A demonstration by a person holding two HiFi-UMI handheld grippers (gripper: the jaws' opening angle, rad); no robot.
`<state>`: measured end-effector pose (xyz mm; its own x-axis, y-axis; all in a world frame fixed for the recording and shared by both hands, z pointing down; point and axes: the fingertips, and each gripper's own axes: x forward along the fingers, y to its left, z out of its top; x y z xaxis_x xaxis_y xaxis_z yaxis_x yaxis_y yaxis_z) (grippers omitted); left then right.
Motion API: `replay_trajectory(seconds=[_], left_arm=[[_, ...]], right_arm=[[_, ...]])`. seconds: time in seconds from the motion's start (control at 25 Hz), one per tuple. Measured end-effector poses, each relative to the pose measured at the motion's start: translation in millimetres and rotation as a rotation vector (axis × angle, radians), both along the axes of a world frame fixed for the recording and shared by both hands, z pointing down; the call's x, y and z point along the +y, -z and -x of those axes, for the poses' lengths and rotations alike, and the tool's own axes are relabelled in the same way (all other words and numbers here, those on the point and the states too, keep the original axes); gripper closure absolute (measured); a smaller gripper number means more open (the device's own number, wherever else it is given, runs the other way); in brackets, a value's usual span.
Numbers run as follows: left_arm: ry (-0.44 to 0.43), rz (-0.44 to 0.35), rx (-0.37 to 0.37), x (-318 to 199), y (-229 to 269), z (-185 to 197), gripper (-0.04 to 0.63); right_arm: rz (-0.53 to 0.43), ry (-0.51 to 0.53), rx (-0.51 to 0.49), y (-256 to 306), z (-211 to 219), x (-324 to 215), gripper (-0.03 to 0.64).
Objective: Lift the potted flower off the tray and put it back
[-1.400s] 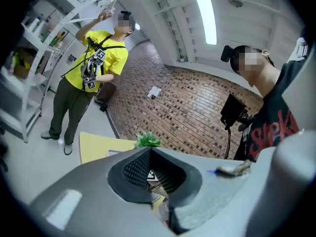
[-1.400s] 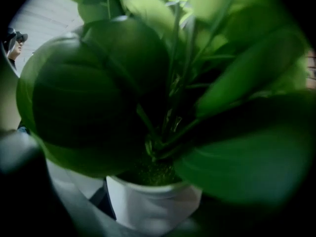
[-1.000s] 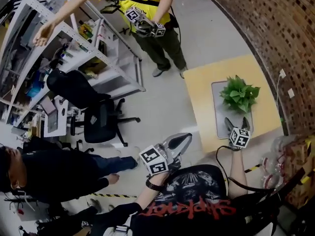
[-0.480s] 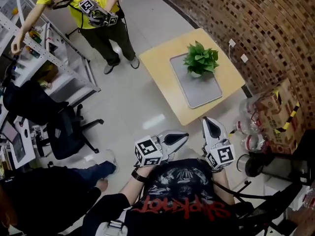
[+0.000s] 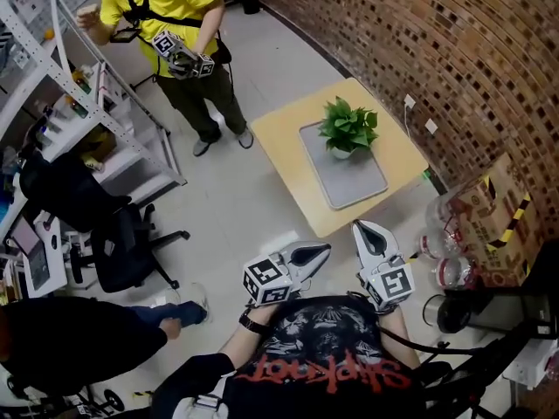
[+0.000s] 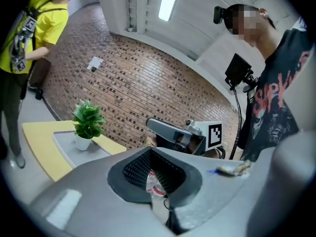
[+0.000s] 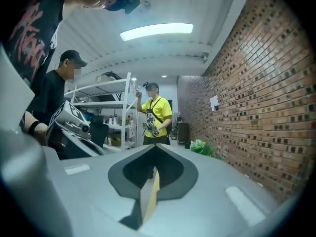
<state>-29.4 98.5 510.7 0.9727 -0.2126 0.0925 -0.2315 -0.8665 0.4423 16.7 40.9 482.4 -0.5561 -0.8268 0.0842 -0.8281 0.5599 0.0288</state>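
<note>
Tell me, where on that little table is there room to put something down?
The near half of the grey tray is bare; the potted flower crowds its far end. Narrow strips of the yellow table lie bare along both sides of the tray.

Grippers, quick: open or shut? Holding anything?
Left gripper: shut, holding nothing.
Right gripper: shut, holding nothing.
</note>
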Motion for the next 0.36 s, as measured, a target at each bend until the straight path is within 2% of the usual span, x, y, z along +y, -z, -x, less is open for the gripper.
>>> replay_trajectory(seconds=[0.12,0.36], left_arm=[[0.049,-0.007,0.005,-3,4,-1,0.603],[0.042,-0.085,-0.028,-22,7,-37,0.603]], right_arm=[[-0.010,0.010,-0.024,5,-11,5,0.617],[-0.046,0.029,-0.023,8,-44,-10,0.617]])
